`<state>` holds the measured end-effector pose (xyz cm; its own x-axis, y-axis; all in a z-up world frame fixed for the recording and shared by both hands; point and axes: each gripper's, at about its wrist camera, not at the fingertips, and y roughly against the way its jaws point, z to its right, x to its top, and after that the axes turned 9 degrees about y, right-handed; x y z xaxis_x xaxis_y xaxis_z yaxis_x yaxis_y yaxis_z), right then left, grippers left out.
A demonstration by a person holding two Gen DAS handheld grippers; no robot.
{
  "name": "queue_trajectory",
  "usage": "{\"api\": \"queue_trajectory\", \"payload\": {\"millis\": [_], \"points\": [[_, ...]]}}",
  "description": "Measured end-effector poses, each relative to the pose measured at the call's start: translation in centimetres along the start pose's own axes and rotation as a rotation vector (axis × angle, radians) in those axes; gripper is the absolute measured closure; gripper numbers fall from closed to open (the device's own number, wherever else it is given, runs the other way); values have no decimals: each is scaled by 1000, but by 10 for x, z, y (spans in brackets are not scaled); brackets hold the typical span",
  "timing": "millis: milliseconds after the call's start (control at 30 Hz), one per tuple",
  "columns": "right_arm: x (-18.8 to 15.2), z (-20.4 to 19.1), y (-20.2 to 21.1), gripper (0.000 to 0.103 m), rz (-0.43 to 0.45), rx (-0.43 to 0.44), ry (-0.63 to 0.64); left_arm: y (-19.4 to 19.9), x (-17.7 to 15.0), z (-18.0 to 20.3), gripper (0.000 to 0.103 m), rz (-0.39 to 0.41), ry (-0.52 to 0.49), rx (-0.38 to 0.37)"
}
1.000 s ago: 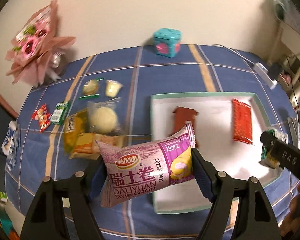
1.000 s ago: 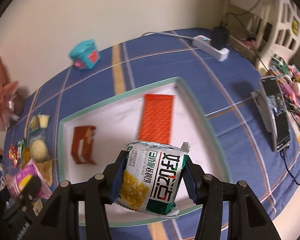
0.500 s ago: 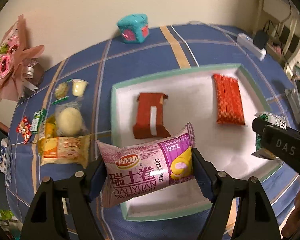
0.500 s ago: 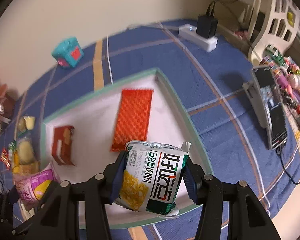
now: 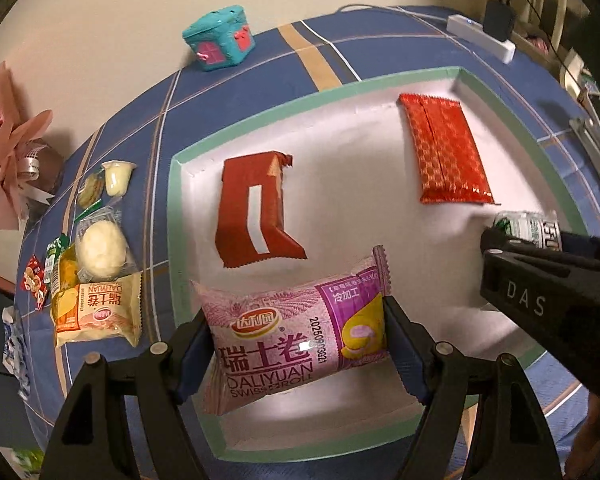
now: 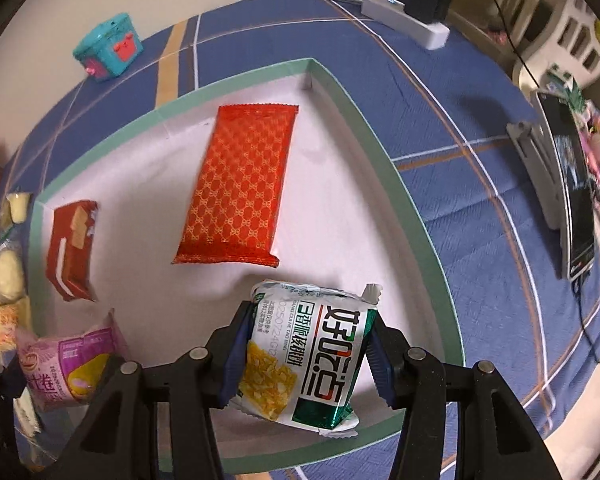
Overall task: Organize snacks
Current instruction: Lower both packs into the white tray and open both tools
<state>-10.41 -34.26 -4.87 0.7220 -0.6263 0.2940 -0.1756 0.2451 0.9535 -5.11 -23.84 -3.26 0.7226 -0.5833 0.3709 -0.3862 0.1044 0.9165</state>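
Gripping a purple Swiss roll packet (image 5: 296, 344) by its two ends, the left gripper (image 5: 296, 354) hangs over the near left corner of the white tray (image 5: 172, 216), while the right gripper (image 6: 304, 360) clamps a green-and-white snack pack (image 6: 306, 354) by its sides above the tray's near right corner. Both packets look clear of the tray floor, though how far above it cannot be told. Already lying in the tray are a dark red wafer packet (image 5: 256, 212) toward the left and an orange-red patterned packet (image 6: 236, 184) toward the right, well apart from each other. Loose snacks remain on the blue checked surface (image 5: 132, 128) left of the tray, among them a clear-wrapped round bun (image 5: 100, 250) and a yellow cake packet (image 5: 98, 312). The risk I see is placement: the Swiss roll overhangs the tray's green rim at its left end, so letting go there could leave it propped on the edge or tipped onto the surface. The two grippers also work close together, and a sideways drift could knock one packet against the other.
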Motion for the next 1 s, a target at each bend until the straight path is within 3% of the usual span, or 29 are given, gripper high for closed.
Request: {"api": "queue_trajectory", "payload": {"millis": [367, 433, 500, 633, 733, 833, 1000], "points": [[0, 0, 0, 45, 9, -12, 12, -2, -1, -2, 21, 10, -5, 1], [0, 1, -1, 41, 7, -16, 10, -3, -2, -3, 19, 7, -5, -3], [0, 2, -2, 28, -2, -4, 5, -4, 0, -2, 18, 7, -5, -2], [1, -2, -4, 24, 0, 4, 26, -4, 1, -3, 13, 11, -6, -8], [1, -5, -2, 13, 14, 7, 26, -2, 2, -4, 2, 25, -5, -5], [3, -9, 2, 2, 35, -3, 26, 2, 4, -4, 1, 50, 2, -5], [7, -12, 11, 0, 73, -1, 30, 6, 7, -8, 0, 67, 24, 4]]}}
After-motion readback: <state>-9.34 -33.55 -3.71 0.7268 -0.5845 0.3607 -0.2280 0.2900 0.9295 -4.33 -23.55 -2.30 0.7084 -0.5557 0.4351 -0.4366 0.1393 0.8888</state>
